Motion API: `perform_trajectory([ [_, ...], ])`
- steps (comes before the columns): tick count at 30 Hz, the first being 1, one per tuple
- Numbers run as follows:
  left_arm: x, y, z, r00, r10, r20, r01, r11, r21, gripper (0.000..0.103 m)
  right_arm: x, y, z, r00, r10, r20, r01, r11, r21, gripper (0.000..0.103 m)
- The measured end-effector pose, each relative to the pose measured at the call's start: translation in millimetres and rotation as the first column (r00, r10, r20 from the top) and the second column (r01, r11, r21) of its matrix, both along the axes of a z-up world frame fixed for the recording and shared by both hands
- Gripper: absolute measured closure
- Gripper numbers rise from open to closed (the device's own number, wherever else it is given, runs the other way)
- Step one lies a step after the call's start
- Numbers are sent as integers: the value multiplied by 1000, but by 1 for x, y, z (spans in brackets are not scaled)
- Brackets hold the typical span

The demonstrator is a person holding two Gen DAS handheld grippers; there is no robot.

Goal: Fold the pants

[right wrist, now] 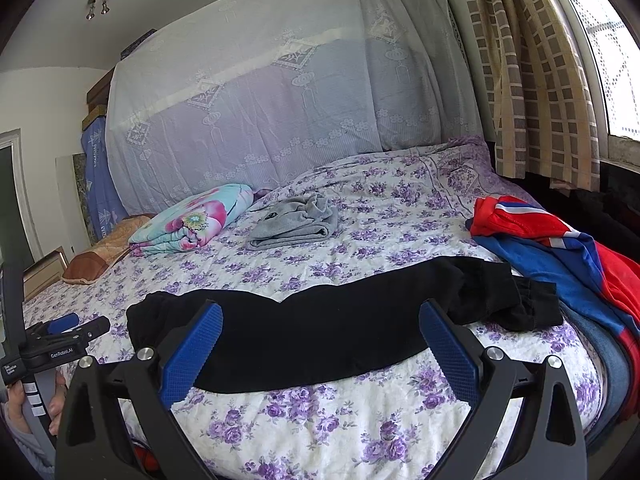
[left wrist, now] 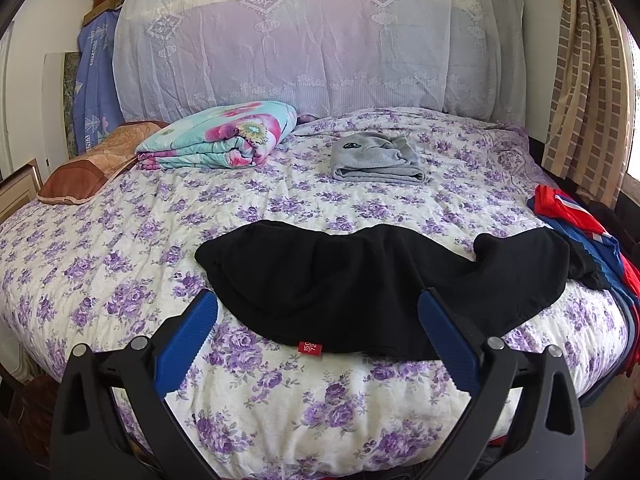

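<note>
Both grippers spread wide, holding nothing: left gripper [left wrist: 318, 312], right gripper [right wrist: 320, 326], each hovering just short of the pants [left wrist: 360, 280]. Pants black, laid crosswise on the bed [left wrist: 120, 240] near its front edge, bunched at the right end, red size tag [left wrist: 309, 348] on the near hem. Behind pants: grey garment [left wrist: 376, 158], floral quilt [left wrist: 216, 136]. Right of pants: red-blue clothes [right wrist: 560, 248], checked curtain [right wrist: 520, 80].

I see open bedspread [left wrist: 120, 248] left of and beyond the black pants [left wrist: 360, 280]; the red-and-blue clothes [right wrist: 560, 248] crowd their right end, and the grey garment [left wrist: 376, 160] lies well behind.
</note>
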State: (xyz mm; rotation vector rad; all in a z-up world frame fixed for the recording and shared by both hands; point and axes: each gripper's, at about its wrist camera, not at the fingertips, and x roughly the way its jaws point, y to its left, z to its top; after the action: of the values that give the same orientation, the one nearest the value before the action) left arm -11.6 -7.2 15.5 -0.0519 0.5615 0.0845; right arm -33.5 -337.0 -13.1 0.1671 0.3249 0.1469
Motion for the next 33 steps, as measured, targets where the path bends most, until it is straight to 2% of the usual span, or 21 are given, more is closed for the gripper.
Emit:
perform_trajectory([
  [33,-1,-1,9,1000,-3,10,3,1000,6,5,-4,0,6,1000,4,11,-4,1000,-4,4],
])
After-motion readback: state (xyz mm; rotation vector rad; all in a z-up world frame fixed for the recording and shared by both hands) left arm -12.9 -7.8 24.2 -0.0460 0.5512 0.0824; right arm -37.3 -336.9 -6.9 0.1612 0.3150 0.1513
